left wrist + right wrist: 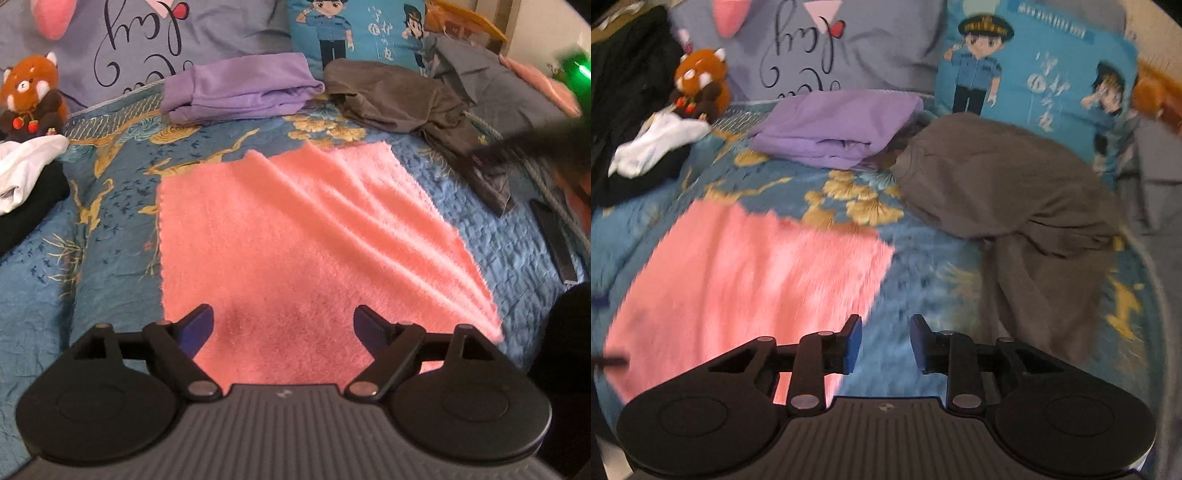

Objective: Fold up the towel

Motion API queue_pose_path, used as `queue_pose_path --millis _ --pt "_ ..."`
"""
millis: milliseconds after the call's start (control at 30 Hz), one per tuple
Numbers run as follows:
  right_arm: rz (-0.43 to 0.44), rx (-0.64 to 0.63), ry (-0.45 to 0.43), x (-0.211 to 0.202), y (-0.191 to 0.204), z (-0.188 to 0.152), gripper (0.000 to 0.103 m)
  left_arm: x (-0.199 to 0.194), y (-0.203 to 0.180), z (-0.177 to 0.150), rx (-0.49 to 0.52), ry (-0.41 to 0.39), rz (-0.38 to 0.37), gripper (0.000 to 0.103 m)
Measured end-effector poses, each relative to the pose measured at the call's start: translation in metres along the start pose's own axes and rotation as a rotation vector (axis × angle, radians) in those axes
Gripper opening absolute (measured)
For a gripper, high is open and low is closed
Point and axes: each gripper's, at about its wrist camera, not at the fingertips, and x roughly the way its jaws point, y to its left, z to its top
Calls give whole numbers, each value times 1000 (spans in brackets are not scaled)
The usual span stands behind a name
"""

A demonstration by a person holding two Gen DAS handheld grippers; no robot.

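A fluffy pink towel (295, 236) lies spread on the blue patterned bedspread (110, 229), with diagonal ridges running toward its right edge. My left gripper (283, 325) hovers over the towel's near part, jaws wide open with nothing between the blue pads. In the right wrist view the same towel (746, 280) lies at the lower left, blurred. My right gripper (885, 341) sits just off the towel's right edge above the bedspread (923, 280), jaws partly open and empty.
Folded purple cloth (240, 88) and a crumpled brown garment (399, 99) lie beyond the towel. A red panda plush (31, 92) and white and black clothes (26, 173) sit at the left. Pillows (354, 33) line the back. A dark flat object (554, 240) lies at the right.
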Motion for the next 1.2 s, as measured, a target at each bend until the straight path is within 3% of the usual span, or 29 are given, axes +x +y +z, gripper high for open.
queue_pose_path --millis 333,600,833,967,1200 --pt "142 73 3 61 -18 37 27 15 23 -8 -35 55 13 88" --pt "198 150 16 77 -19 35 0 29 21 -13 -37 95 -3 88" --pt "149 197 -78 54 -32 38 0 34 17 -14 -27 110 12 88" --pt "195 190 -37 52 -36 40 0 37 22 -17 -47 123 16 88" --pt "228 211 2 70 -28 30 12 35 24 -17 -48 120 21 88"
